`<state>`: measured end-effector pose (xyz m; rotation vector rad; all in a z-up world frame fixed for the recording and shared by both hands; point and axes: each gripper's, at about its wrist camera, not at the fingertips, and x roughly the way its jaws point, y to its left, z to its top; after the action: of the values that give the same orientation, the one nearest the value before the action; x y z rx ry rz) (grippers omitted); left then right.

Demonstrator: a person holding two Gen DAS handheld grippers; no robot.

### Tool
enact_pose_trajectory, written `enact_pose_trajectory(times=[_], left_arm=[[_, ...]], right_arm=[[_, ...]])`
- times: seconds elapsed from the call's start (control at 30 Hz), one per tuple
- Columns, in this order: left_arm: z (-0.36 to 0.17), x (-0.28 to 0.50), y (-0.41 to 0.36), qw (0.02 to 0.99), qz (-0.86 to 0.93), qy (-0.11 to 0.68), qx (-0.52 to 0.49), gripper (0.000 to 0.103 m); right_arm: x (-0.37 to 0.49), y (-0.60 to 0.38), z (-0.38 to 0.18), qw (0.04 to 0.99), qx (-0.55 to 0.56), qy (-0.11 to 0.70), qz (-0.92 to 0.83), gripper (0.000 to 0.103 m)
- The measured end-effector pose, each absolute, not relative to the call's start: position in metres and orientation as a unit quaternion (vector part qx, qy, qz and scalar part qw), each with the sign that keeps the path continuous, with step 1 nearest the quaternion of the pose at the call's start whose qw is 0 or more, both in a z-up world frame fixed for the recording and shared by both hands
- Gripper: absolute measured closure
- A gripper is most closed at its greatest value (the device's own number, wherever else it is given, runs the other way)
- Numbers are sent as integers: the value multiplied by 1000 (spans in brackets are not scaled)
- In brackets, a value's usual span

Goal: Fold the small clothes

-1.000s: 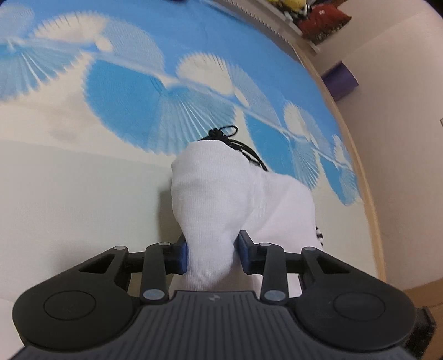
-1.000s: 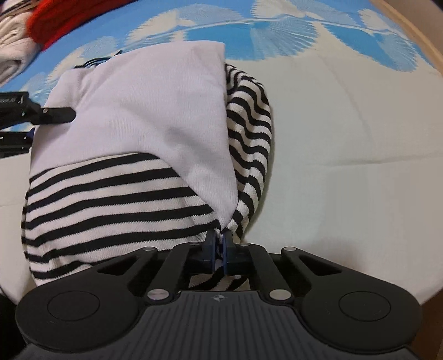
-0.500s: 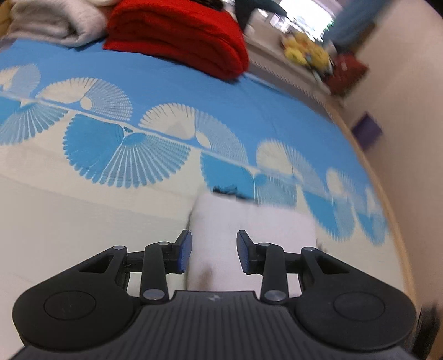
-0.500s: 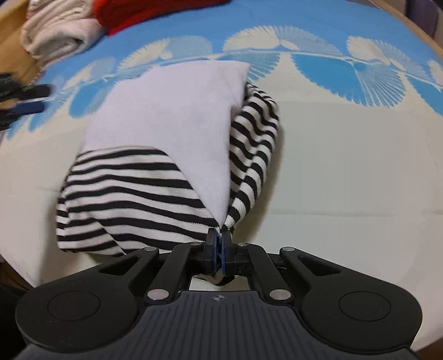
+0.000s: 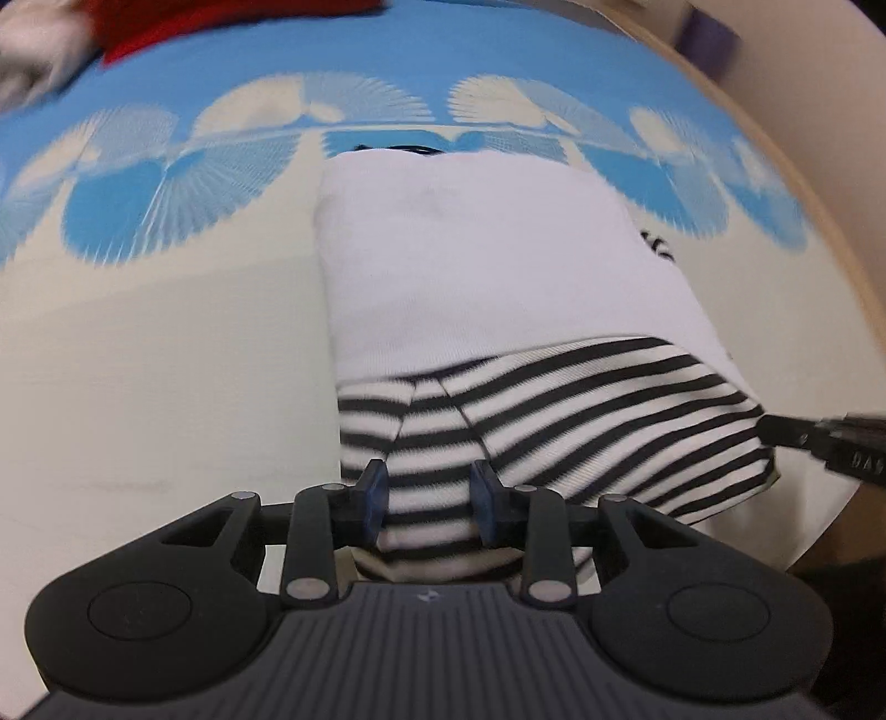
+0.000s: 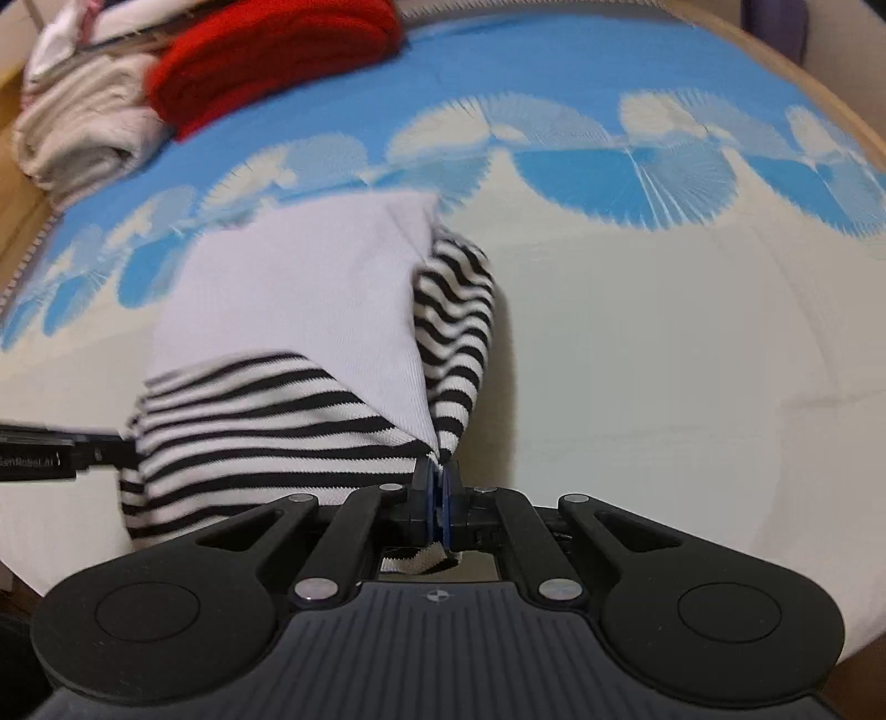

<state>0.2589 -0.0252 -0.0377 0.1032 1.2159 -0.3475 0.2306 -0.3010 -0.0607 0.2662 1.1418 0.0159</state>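
The striped garment (image 6: 288,421) lies partly folded. The right hand-held gripper (image 6: 439,498) is clenched on its corner; the left hand-held gripper (image 5: 427,501) straddles the hem, released. Further folding remains.

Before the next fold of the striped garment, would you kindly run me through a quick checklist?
1. Right gripper shut on garment corner: ok.
2. Left gripper closed on the striped hem: not ok; jaws open, cloth between them.
3. White panel lying flat: ok.
4. Right side tidy: not ok; striped cloth bunches out.
5. Red stack clear of the garment: ok.
6. Layers under the white panel smooth: cannot tell.
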Motion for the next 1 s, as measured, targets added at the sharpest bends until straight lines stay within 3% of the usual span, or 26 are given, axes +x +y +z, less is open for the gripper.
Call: enact_pose_trajectory(times=[0.13,0.23,0.4,0.5,0.57,0.63,0.77,1.0], left_arm=[[-71,248,-42,769,-154,595,173,66],[-69,244,-41,769,-155,592,183,67],[-40,253,-12,795,-157,579,88,64],[-26,257,2,815,-132,562,55,59],[-25,263,9,820,-111,559,53,59],[-22,265,12,823,-100,556,47,59],[-15,283,8,829,-96,551,21,59],[-14,295,-10,830,-117,546,-1,59]], right_arm=[[233,-288,-87,798,87,596,16,103],[236,-290,-89,793,88,603,-9,103],[251,-321,-30,877,208,432,-19,102],[274,-327,-28,878,239,415,9,88],[293,-329,-38,870,262,418,10,70],[310,-332,-50,861,287,421,10,65],[353,-320,-80,843,312,439,11,60],[393,-315,-126,818,344,460,-18,63]])
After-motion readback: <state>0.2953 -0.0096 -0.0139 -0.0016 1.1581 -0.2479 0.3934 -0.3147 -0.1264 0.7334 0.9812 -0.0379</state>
